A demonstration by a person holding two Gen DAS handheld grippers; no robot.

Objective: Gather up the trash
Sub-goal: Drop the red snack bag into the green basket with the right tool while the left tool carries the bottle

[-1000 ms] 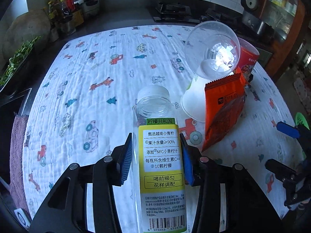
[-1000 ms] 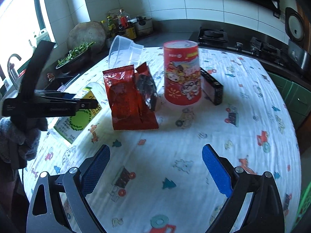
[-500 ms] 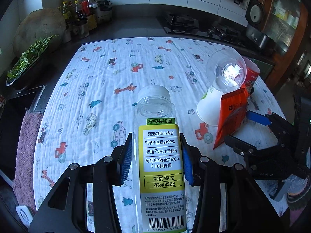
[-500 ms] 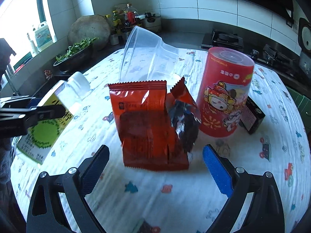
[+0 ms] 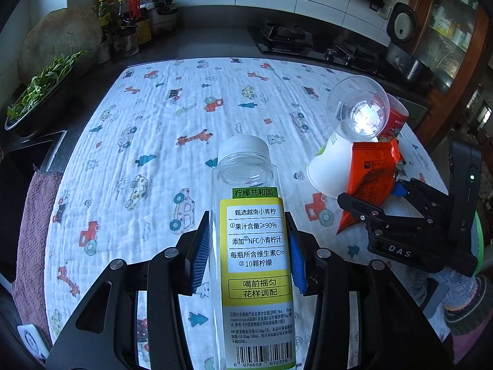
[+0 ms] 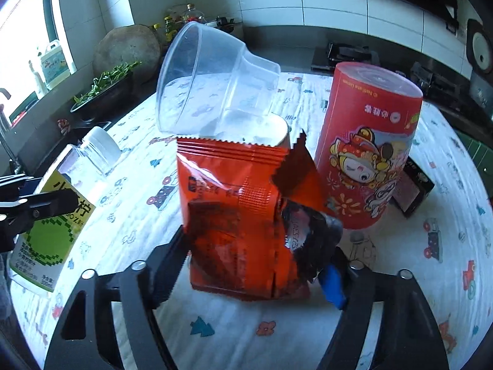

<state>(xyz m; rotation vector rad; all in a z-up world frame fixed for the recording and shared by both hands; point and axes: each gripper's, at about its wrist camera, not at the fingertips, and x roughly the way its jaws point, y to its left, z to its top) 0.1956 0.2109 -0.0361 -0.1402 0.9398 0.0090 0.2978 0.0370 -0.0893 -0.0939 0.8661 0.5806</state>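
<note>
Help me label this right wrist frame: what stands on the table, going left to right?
Juice bottle held in the left hand-held gripper → orange snack bag → red canister → small dark box.

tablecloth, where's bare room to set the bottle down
The tablecloth lies bare across its left and middle, from the sink-side towel to the bottle. It is crowded on the right: clear cup, orange wrapper, red canister.
</note>
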